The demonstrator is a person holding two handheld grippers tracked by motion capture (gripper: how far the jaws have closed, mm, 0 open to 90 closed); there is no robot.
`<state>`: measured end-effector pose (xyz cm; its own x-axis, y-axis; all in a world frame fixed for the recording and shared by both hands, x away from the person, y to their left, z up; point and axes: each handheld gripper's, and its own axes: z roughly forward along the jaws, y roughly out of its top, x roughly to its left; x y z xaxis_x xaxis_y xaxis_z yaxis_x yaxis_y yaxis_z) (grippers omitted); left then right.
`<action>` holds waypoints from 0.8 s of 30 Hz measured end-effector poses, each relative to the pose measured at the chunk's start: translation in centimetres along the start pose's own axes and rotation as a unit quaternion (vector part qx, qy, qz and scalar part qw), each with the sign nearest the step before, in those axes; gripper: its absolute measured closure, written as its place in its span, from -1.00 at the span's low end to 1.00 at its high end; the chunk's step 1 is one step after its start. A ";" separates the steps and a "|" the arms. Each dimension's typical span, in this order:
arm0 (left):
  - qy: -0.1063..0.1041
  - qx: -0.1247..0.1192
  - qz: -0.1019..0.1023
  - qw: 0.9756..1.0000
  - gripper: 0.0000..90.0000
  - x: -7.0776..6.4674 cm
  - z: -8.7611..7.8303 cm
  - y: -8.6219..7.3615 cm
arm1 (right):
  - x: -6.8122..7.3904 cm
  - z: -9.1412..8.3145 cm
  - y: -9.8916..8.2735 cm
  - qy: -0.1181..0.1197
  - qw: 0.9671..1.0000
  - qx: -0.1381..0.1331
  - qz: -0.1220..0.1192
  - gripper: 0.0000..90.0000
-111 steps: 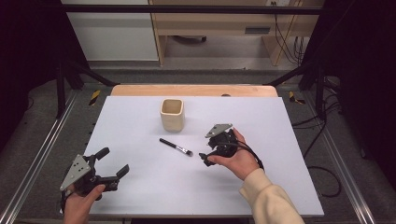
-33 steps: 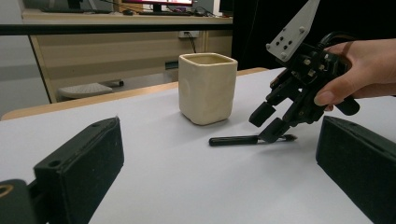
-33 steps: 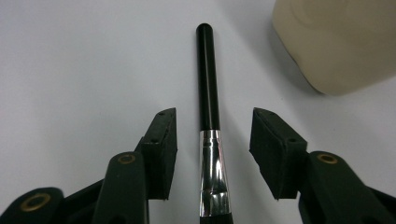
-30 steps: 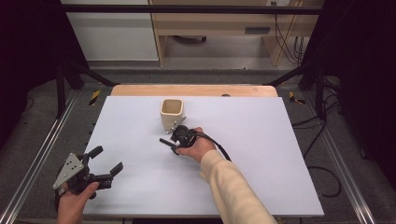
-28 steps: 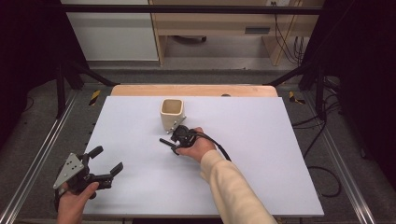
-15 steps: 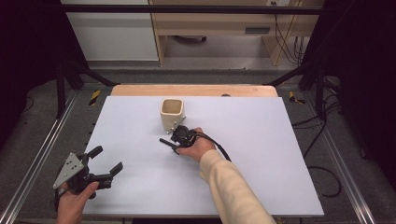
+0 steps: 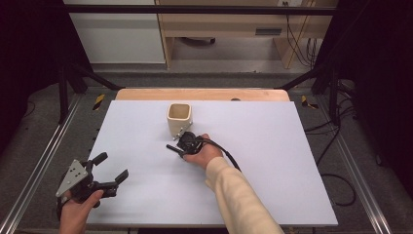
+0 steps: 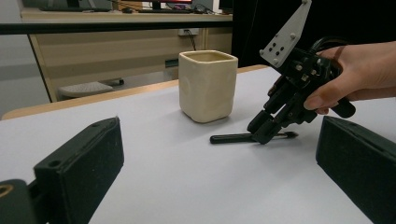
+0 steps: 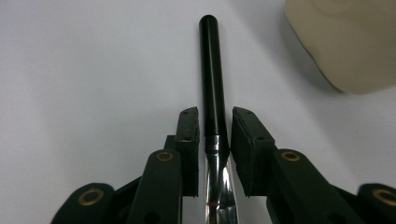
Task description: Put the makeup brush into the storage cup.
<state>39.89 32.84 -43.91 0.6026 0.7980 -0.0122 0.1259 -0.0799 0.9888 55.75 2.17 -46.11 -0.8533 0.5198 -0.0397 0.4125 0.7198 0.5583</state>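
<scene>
Black brush (image 9: 211, 74) lies flat on the tabletop (image 7: 272, 146) between my right gripper's (image 9: 214, 135) jaws, which have just been closing around its ferrule, so lifting it into the cream cup (image 7: 179, 117) remains, while my left gripper (image 7: 104, 174) waits spread.
</scene>
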 end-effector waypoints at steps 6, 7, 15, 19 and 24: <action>-0.002 0.001 0.000 1.000 -0.99 0.0 0.0 0.0 | 0.0 0.0 0.1 0.003 1.000 0.003 0.004 0.74; -0.002 0.001 0.000 1.000 -0.99 0.0 0.0 0.0 | 0.0 0.0 0.1 0.005 1.000 0.004 0.001 0.74; -0.002 0.002 0.001 1.000 -0.99 -0.1 0.0 0.0 | -0.1 -0.7 0.0 0.002 1.000 0.000 -0.002 0.75; -0.003 0.004 0.005 1.000 -0.99 -0.3 0.0 0.0 | 0.2 -2.3 0.1 0.001 1.000 -0.008 -0.012 0.76; -0.005 0.006 0.009 1.000 -0.99 -0.5 0.0 0.1 | 0.5 -3.7 -0.2 -0.003 1.000 -0.013 -0.020 0.76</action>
<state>39.63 32.42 -43.85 0.6120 0.7908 0.0050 0.1241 -0.1022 0.9870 54.08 0.59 -43.21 -0.8676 0.4928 -0.0670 0.3690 0.7282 0.5776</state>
